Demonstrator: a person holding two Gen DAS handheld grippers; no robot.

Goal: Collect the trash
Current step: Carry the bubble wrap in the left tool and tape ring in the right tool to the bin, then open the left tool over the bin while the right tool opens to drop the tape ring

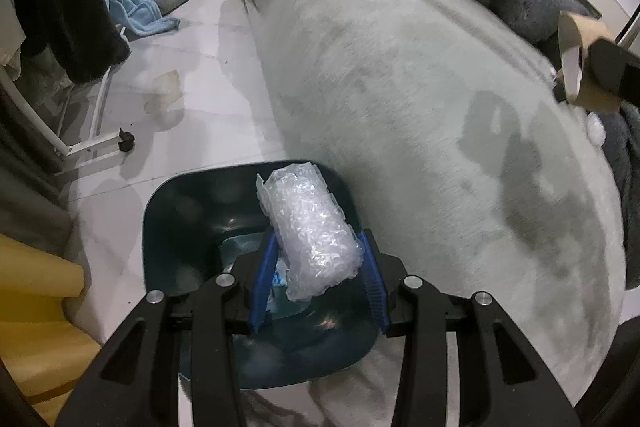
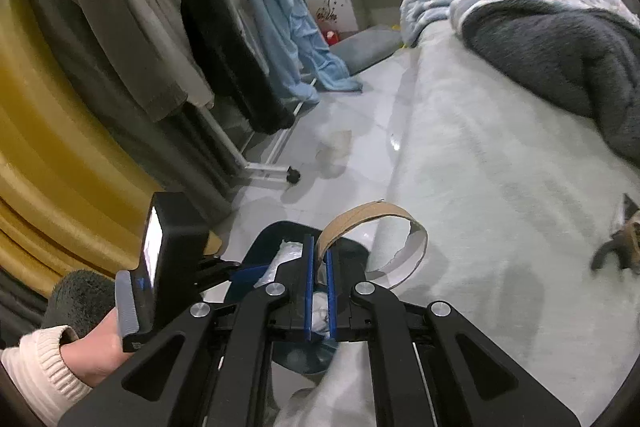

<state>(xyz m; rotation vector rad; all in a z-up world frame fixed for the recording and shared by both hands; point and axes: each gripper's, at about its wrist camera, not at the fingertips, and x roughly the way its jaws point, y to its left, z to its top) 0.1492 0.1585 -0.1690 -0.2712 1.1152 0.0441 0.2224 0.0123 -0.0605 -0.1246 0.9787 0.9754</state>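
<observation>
My left gripper is shut on a roll of clear bubble wrap and holds it over the dark blue bin, which stands on the floor against the bed. My right gripper is shut on a torn cardboard tube ring and holds it above the same bin. The cardboard ring and the right gripper also show at the right edge of the left wrist view. The left gripper body shows at lower left in the right wrist view.
The bed with a pale grey cover fills the right side, with a dark fleece blanket on it. A clothes rack with hanging clothes and a yellow curtain stand to the left. A small object lies on the bed.
</observation>
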